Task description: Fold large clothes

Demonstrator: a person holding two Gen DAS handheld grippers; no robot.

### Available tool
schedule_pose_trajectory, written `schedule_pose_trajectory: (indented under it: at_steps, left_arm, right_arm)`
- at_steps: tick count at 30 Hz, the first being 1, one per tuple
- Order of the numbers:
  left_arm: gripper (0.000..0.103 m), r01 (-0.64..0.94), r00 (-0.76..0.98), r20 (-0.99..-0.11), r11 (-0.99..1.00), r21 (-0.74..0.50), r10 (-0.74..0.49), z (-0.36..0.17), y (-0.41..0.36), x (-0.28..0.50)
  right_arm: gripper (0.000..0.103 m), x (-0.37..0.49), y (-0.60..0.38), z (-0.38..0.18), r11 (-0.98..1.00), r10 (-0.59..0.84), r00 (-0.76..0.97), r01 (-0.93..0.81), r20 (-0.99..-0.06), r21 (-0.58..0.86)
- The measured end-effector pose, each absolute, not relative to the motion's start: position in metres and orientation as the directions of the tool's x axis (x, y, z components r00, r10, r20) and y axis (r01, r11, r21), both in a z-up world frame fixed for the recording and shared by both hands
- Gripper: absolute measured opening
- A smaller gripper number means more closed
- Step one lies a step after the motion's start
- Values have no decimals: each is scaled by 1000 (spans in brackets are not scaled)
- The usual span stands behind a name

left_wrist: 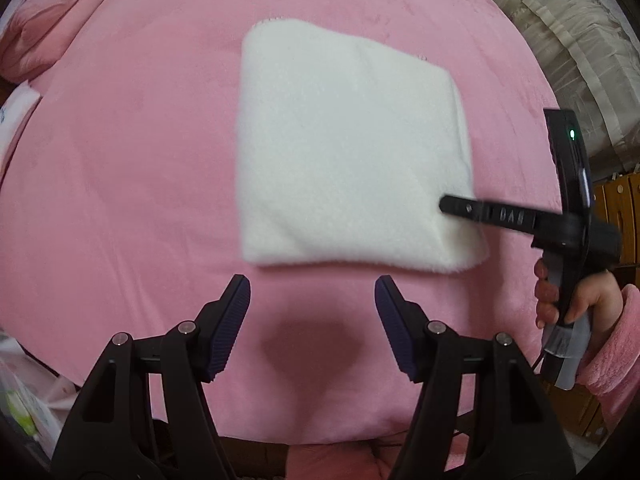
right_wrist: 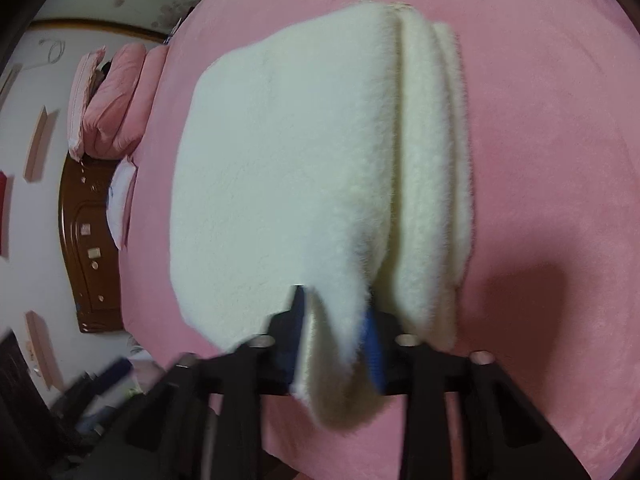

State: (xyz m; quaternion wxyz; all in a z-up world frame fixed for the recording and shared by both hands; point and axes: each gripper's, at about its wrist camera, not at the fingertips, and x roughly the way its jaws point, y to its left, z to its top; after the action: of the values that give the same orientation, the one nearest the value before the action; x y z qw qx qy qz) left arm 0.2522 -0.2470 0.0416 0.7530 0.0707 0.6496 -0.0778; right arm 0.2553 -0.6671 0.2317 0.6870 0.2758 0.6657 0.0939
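White fleece garment (left_wrist: pixel 344 148): lying mid-bed on the pink bedspread (left_wrist: pixel 120 168), already folding down into a thick squarish stack, several layers showing along its right edge; judged nearly finished, with only a last tidy or set-aside remaining
Right gripper (right_wrist: pixel 332 320): pinching the near corner of the top layer, which is lifting slightly
Left gripper (left_wrist: pixel 312 296): hanging spread and empty just near of the stack, touching nothing
Pink pillows (right_wrist: pixel 116 116): sitting far left by the headboard
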Motion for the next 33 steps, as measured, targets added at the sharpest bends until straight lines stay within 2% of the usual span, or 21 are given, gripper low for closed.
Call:
schedule_pose_trajectory:
  at_steps: [5,8,12,15,17,19,22,23,25,28,30,32,33]
  left_arm:
    - [62,213,146,-988,977,-12,-44,44,-229,281]
    - [62,206,100,-993,978,-35,-57,26,-220,301]
    - [62,201,28,-998,978,-49,-56,1,-205,322]
    - [62,164,-22,-999,985,-52,-49,-19,-194,332]
    - [55,139,-29,-996,986,-89,-85,-29,-185,339]
    - [37,133,-31,-989,980,-147,-144,-39,-179,346]
    - [27,122,-60,-981,974,-189,-183,-51,-172,350]
    - [27,121,-64,-978,971,-205,-198,-56,-171,350]
    - [27,135,-66,-980,972,-194,-186,-60,-171,346]
    - [27,166,-96,-990,979,-119,-104,-87,-173,342]
    - [27,183,-98,-994,981,-66,-48,-101,-172,340]
    - [27,143,-107,-993,987,-73,-58,-108,-165,343]
    - [27,121,-121,-990,989,-89,-75,-110,-162,346]
  right_arm:
    - [9,255,-630,260,927,333,140,134,-932,351]
    - [8,246,-601,266,936,265,213,176,-940,304]
    - [8,234,-572,251,940,215,122,245,-969,240]
    - [11,230,-557,263,934,171,145,291,-975,207]
    - [15,217,-558,276,935,135,154,307,-979,177]
    - [15,212,-567,298,937,101,184,313,-978,156]
    - [15,197,-549,331,950,13,229,300,-973,83]
    - [15,206,-553,329,953,-5,249,294,-969,70]
    - [14,212,-543,357,954,76,308,252,-948,159]
    - [14,207,-520,362,908,349,301,127,-887,400]
    - [14,208,-485,344,905,397,227,62,-889,420]
    - [14,213,-465,329,921,379,139,36,-915,387]
    - [10,216,-460,319,929,362,102,37,-927,367]
